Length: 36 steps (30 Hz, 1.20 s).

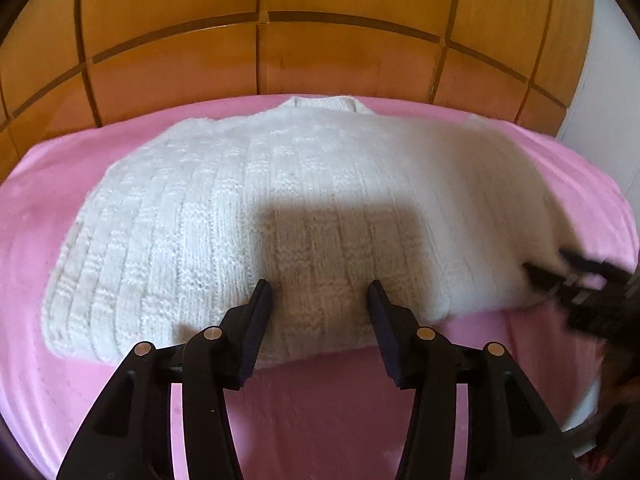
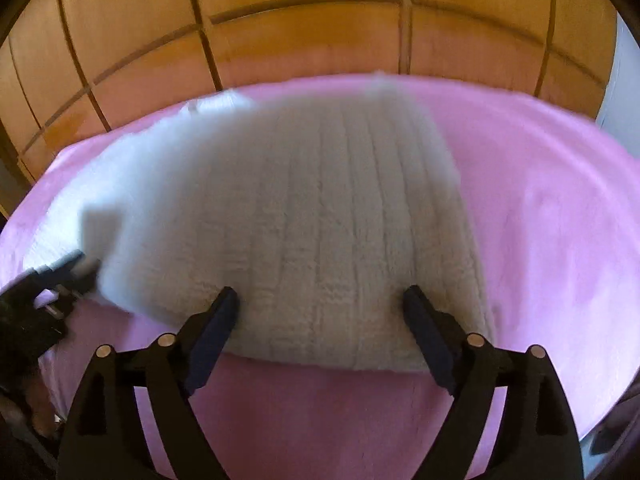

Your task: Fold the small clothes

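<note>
white knit sweater (image 1: 248, 200) on pink cloth (image 1: 52, 208)

A pink cover (image 1: 304, 420) spreads over the counter, smooth and lit from above, with a soft shadow falling across it. Behind stands a wooden panelled wall (image 1: 340, 52) with dark grooves. A white wall (image 1: 604, 80) shows at the right.

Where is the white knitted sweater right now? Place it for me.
The white knitted sweater lies flat on the pink cloth, filling the middle of both wrist views, its collar toward the wooden panelling and its near hem just ahead of both open claws.
</note>
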Tool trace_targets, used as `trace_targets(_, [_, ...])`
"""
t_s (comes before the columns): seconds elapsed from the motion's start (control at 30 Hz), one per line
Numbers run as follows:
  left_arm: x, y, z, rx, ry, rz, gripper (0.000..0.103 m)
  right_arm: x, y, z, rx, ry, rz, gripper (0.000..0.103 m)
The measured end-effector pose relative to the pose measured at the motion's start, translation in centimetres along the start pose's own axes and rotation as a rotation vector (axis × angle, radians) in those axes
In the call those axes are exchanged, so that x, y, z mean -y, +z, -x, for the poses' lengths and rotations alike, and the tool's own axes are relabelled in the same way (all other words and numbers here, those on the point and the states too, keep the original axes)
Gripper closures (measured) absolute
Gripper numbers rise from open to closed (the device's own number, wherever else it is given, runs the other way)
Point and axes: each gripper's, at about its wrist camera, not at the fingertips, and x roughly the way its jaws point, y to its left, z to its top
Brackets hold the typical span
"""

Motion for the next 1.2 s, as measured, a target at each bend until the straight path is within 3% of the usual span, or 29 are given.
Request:
trace_targets(0.17, [-1.4, 0.7, 4.1, 0.071, 0.048, 0.047, 0.054, -0.3, 0.3, 0.0, 0.006, 0.009, -0.009, 0.015])
trace_targets(0.23, [-1.9, 0.9, 5.8, 0.108, 0.069, 0.065, 0.044, -0.3, 0.3, 0.2, 0.009, 0.003, -0.009, 0.014])
trace_targets(0.3, [-2.2, 1.2, 7.2, 0.141, 0.097, 0.069, 0.043, -0.2, 0.4, 0.3, 0.007, 0.009, -0.018, 0.014])
trace_targets(0.5, [-3.6, 2.1, 8.4, 0.164, 0.115, 0.102, 0.043, 1.3, 1.1, 2.4, 0.010, 0.061, -0.103, 0.011])
trace_targets(0.93, [-6.7, 1.5, 7.4, 0.129, 0.150, 0.171, 0.043, 8.1, 2.4, 3.0, 0.027, 0.070, -0.405, 0.008])
trace_targets(1.2, [-8.9, 1.5, 6.2, 0.084, 0.196, 0.216, 0.043, 9.9, 3.8, 2.0, 0.028, 0.099, -0.472, 0.007])
